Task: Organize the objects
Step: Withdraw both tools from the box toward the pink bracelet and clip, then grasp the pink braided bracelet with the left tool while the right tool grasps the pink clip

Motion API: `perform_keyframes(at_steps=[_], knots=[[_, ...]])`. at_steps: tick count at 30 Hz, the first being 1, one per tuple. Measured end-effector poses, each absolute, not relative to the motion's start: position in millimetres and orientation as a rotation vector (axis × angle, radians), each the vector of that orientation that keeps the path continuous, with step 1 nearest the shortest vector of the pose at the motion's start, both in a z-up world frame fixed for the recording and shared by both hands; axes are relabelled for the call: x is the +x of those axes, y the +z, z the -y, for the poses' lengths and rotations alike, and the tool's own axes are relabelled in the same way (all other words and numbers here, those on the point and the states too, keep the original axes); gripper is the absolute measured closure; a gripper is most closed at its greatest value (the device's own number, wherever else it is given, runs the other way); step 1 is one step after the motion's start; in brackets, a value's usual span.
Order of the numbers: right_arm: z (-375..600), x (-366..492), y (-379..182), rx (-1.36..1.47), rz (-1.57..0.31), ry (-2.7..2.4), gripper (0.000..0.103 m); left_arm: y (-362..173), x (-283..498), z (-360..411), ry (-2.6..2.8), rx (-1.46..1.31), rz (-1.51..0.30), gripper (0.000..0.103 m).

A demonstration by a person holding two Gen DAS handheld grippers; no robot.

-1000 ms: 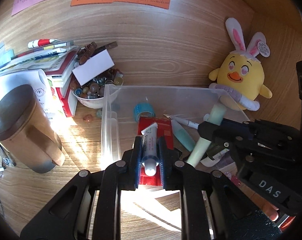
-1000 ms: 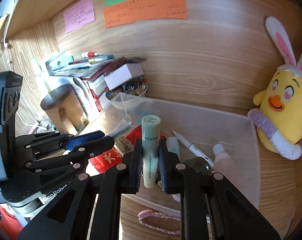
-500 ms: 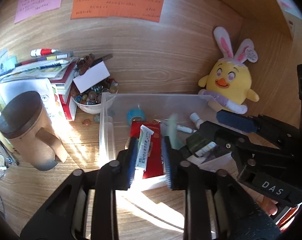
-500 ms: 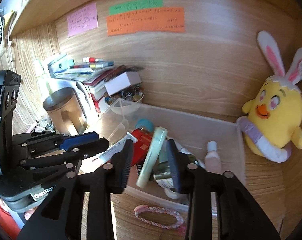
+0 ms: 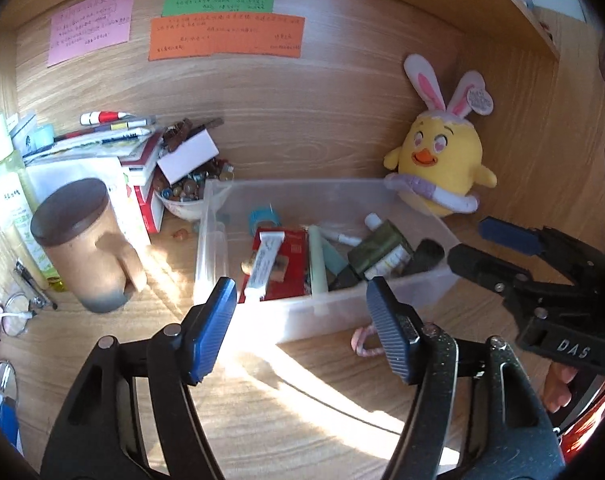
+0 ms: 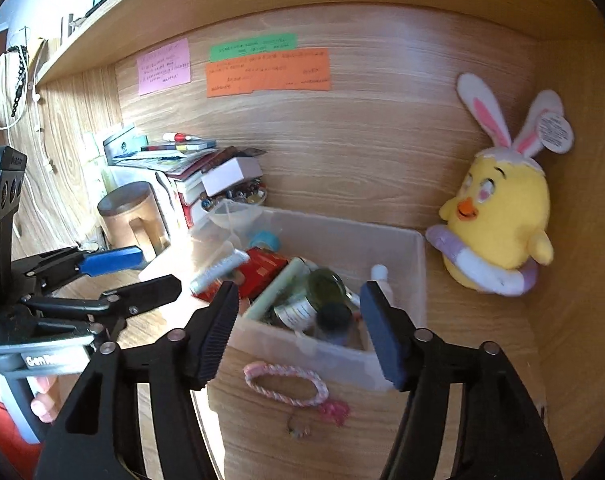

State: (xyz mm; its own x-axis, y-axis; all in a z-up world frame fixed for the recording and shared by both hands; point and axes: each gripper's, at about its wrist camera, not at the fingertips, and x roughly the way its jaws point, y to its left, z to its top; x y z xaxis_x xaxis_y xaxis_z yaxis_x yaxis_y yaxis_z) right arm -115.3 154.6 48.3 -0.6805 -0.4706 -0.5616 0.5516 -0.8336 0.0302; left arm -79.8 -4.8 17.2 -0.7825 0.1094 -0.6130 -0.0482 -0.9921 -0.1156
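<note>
A clear plastic bin (image 5: 206,248) stands on the wooden desk against the back panel. In it a white tube (image 5: 264,264) lies on a red packet (image 5: 292,256), and a pale green stick (image 5: 316,264) lies beside them among small bottles. My left gripper (image 5: 302,304) hovers in front of the bin, its jaws opening with nothing between them. My right gripper (image 6: 298,304) hangs before the bin's near wall (image 6: 302,348), its jaws also opening and empty. The tube (image 6: 218,268) and the green stick (image 6: 278,288) rest inside, apart from both grippers.
A yellow plush chick (image 5: 438,160) sits right of the bin. On the left are a brown lidded mug (image 5: 82,248), a bowl of beads (image 5: 182,196) and stacked books (image 5: 134,152). A pink rope loop (image 6: 286,384) lies in front of the bin. Glasses (image 5: 14,312) lie far left.
Both grippers went from shut to open. The left let go of the white tube and the right let go of the green stick; both now lie in the bin. Both grippers backed away.
</note>
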Motion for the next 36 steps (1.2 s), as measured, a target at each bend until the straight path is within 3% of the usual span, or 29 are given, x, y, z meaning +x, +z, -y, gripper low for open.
perform_keyframes(at_steps=[20, 22, 34, 36], knots=[[-187.7, -116.9, -42.1, 1.099, -0.271, -2.298, 0.04, -52.3, -112.1, -37.1, 2.685, -1.312, 0.044, 0.036], [-185.0, -118.2, -47.2, 1.113, -0.297, -2.285, 0.04, -56.4, -115.6, -40.7, 2.673, -1.333, 0.034, 0.045], [-169.9, -130.0, -57.2, 1.129, -0.378, -2.264, 0.041, -68.0, -129.1, -48.0, 2.611, -1.36, 0.069, 0.06], [-169.9, -131.5, -56.8, 1.12, -0.381, -2.267, 0.05, -69.1, -127.4, -49.2, 2.619, -1.349, 0.061, 0.063]])
